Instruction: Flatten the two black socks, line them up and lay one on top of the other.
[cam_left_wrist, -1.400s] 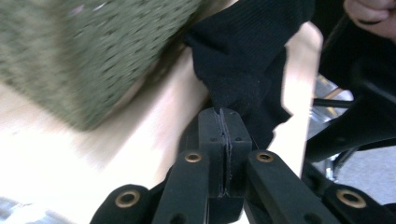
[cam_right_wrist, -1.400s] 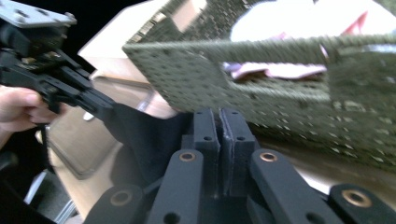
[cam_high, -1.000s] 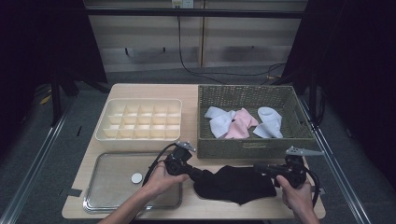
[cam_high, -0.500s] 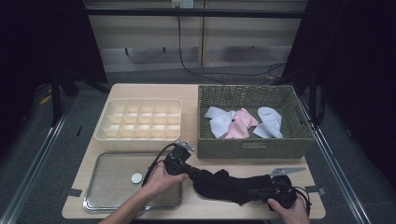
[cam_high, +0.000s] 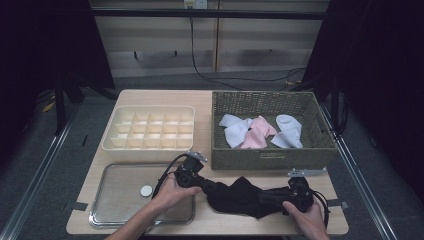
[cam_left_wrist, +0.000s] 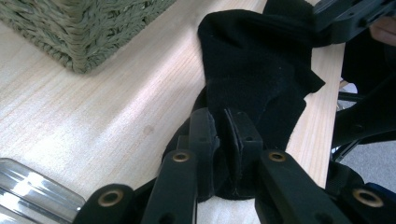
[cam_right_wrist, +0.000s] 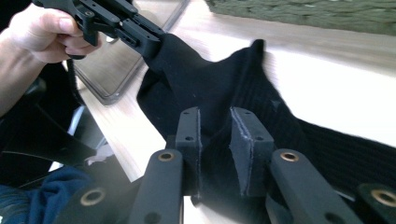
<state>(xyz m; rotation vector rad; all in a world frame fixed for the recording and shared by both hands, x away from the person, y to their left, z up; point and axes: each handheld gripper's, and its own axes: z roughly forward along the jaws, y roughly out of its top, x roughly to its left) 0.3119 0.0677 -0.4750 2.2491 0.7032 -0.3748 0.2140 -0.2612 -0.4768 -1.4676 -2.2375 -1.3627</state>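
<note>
A black cloth (cam_high: 240, 196) lies stretched on the wooden table near its front edge, between my two grippers. My left gripper (cam_high: 207, 186) holds its left end; in the left gripper view the jaws are shut on the black cloth (cam_left_wrist: 261, 60). My right gripper (cam_high: 274, 196) grips the right end. In the right gripper view, folds of the black cloth (cam_right_wrist: 210, 88) are pinched between the two pads. My left gripper (cam_right_wrist: 156, 42) also appears there, farther off, clamped on the far corner.
A green wicker basket (cam_high: 270, 159) behind the cloth holds white socks (cam_high: 235, 131) and a pink one (cam_high: 257, 131). A cream divided box (cam_high: 150, 108) stands at the back left. A metal tray (cam_high: 115, 205) with a small white disc (cam_high: 146, 190) lies beside my left hand.
My right gripper has come in from the right toward the table's front edge and leftward, bunching the black cloth. My left gripper has barely moved.
</note>
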